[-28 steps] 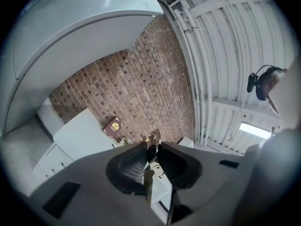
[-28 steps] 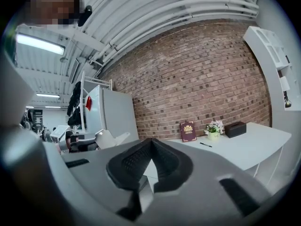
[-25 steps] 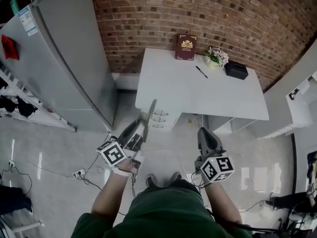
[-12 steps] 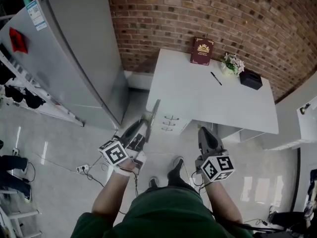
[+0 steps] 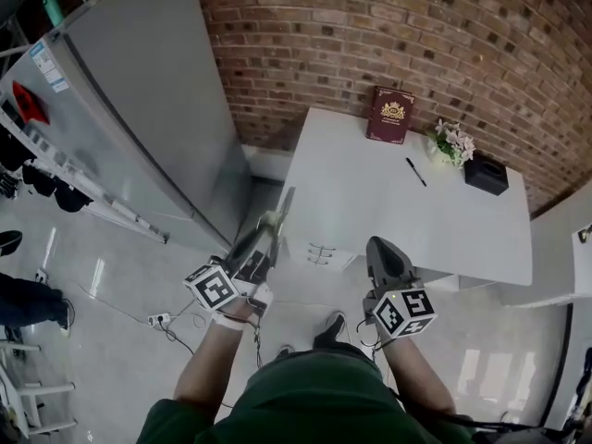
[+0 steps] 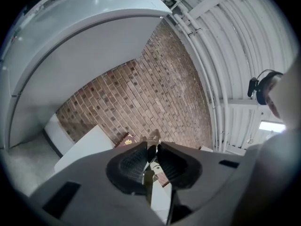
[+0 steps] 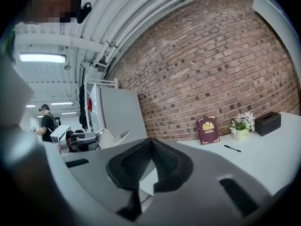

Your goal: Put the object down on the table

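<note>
A thin grey blade-like object [image 5: 283, 204] sticks up and forward out of my left gripper [image 5: 266, 232], whose pads are shut on its lower part. In the left gripper view its tip [image 6: 153, 136] pokes out past the dark pads [image 6: 130, 166]. My right gripper [image 5: 380, 247] hangs beside it at the same height, shut with nothing in it; its pads [image 7: 134, 163] meet at the tip. Both grippers are over the floor, short of the white table [image 5: 370, 202], which lies ahead and slightly right.
On the table's far side by the brick wall stand a dark red book [image 5: 392, 116], a small flower pot [image 5: 452, 143] and a black box [image 5: 487, 172], with a pen [image 5: 416, 171] in front. A tall grey fridge [image 5: 139, 100] stands left. Drawers [image 5: 319, 251] sit under the table's near edge.
The table and fridge have shifted right and lower in the head view, nearer to me. Both grippers keep their pose, the left still gripping the thin object.
</note>
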`<state>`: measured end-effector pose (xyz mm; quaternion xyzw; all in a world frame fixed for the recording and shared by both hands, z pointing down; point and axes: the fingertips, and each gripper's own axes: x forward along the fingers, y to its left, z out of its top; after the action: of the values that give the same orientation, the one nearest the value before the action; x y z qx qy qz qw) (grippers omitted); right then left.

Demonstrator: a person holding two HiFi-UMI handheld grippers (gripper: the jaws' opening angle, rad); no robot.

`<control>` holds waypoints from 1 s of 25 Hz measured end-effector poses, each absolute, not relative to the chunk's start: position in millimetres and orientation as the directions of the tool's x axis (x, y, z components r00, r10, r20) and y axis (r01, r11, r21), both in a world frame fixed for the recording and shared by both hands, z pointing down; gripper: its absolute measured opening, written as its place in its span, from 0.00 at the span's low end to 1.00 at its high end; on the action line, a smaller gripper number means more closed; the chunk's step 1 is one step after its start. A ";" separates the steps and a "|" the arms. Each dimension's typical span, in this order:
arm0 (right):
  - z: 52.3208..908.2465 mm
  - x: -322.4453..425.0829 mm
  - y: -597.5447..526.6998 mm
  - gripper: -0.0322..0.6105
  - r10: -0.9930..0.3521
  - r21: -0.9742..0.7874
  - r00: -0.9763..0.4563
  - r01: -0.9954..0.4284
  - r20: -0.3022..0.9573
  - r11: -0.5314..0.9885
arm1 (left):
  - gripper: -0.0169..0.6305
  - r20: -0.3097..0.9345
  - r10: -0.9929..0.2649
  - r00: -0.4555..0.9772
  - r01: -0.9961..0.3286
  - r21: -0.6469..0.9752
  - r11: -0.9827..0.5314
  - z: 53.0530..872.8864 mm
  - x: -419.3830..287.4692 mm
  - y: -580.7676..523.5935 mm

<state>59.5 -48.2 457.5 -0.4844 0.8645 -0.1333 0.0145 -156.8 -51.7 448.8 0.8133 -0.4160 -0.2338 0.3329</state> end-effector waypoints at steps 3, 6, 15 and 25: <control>460.9 70.0 -73.0 0.05 -0.829 -0.262 -0.549 -0.820 0.104 0.510 | 0.12 -0.106 -0.842 0.529 -0.531 0.733 -0.425 453.3 -148.0 -73.0; 465.0 80.4 -94.4 0.05 -0.818 -0.281 -0.565 -0.807 0.106 0.520 | 0.12 -0.087 -0.855 0.512 -0.548 0.733 -0.403 453.4 -138.8 -90.2; 467.2 117.1 -141.3 0.05 -0.806 -0.313 -0.583 -0.787 0.101 0.531 | 0.12 -0.042 -0.879 0.475 -0.590 0.726 -0.353 458.3 -111.3 -132.6; 490.4 154.5 -169.8 0.05 -0.844 -0.357 -0.515 -0.824 0.147 0.440 | 0.12 0.048 -0.885 0.463 -0.661 0.684 -0.309 497.1 -104.5 -194.3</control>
<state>154.5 -169.8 490.4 -0.4917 0.8482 -0.1950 0.0262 -104.5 -194.3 497.1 0.7904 -0.4888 -0.1717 0.3268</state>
